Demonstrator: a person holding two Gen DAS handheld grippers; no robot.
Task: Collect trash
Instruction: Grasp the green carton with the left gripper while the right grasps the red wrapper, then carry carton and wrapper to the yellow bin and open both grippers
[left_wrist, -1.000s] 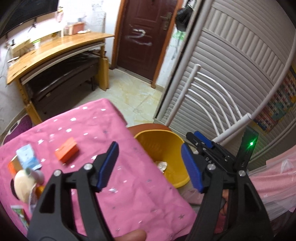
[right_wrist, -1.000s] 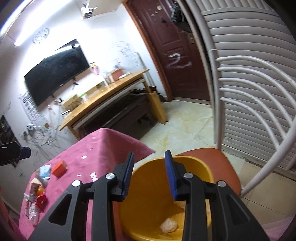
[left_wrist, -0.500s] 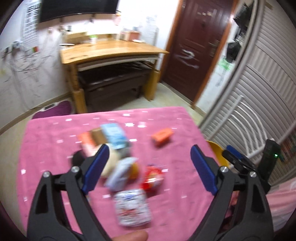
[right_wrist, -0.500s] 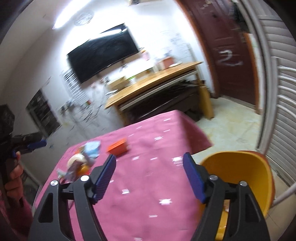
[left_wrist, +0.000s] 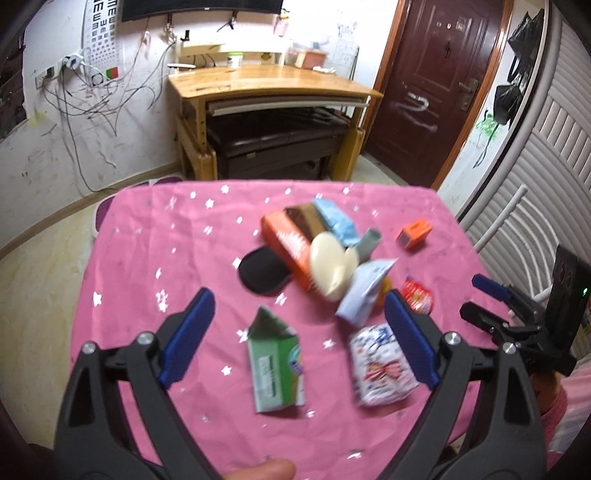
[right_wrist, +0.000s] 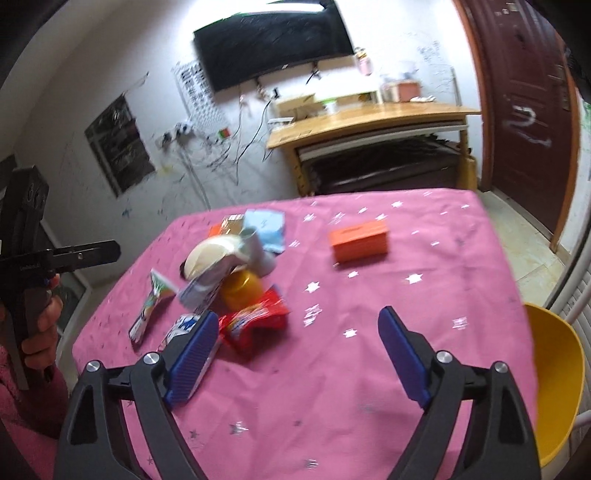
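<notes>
A pile of trash lies on the pink starred tablecloth (left_wrist: 155, 236): a green carton (left_wrist: 275, 363), a white patterned packet (left_wrist: 380, 365), a red wrapper (left_wrist: 417, 299), a cream round lid (left_wrist: 330, 266), an orange box (left_wrist: 284, 240), a blue pouch (left_wrist: 338, 219) and a small orange box (left_wrist: 413, 232). My left gripper (left_wrist: 295, 332) is open and empty above the green carton. My right gripper (right_wrist: 299, 350) is open and empty above the cloth, right of the red wrapper (right_wrist: 255, 321). The small orange box (right_wrist: 360, 240) lies farther off. The yellow bin (right_wrist: 557, 391) stands at the table's right edge.
A wooden desk (left_wrist: 273, 79) stands against the far wall, a dark red door (left_wrist: 439, 85) to its right. A white slatted wall and rail (left_wrist: 517, 206) run along the right side. A black pad (left_wrist: 258, 271) lies under the pile.
Both grippers have swung left from over the yellow bin to over the table and its trash pile. The right gripper's jaws have opened wider.
</notes>
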